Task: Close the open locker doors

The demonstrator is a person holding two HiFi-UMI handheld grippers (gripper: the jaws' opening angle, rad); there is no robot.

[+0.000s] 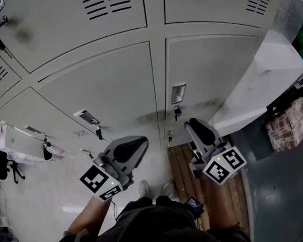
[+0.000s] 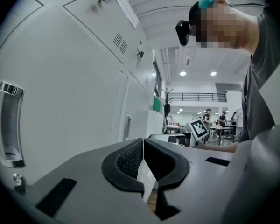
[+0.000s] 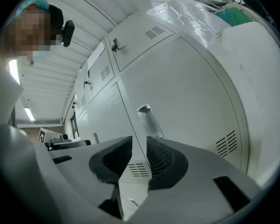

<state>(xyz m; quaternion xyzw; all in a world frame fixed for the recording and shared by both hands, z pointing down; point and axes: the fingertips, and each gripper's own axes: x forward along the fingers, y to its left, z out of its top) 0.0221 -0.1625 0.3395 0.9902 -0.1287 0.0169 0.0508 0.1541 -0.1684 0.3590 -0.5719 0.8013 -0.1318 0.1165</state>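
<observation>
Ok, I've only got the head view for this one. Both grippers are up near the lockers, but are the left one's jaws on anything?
Observer: No. In the left gripper view the left gripper has its jaws together at the tips, with nothing between them.
Reviewer: And the right one?
Observer: In its own view the right gripper has its jaws a little apart, and the gap is empty.
Reviewer: Is anyone else around?
Observer: Yes. The left gripper view looks along the lockers and shows people far off down the room.
</observation>
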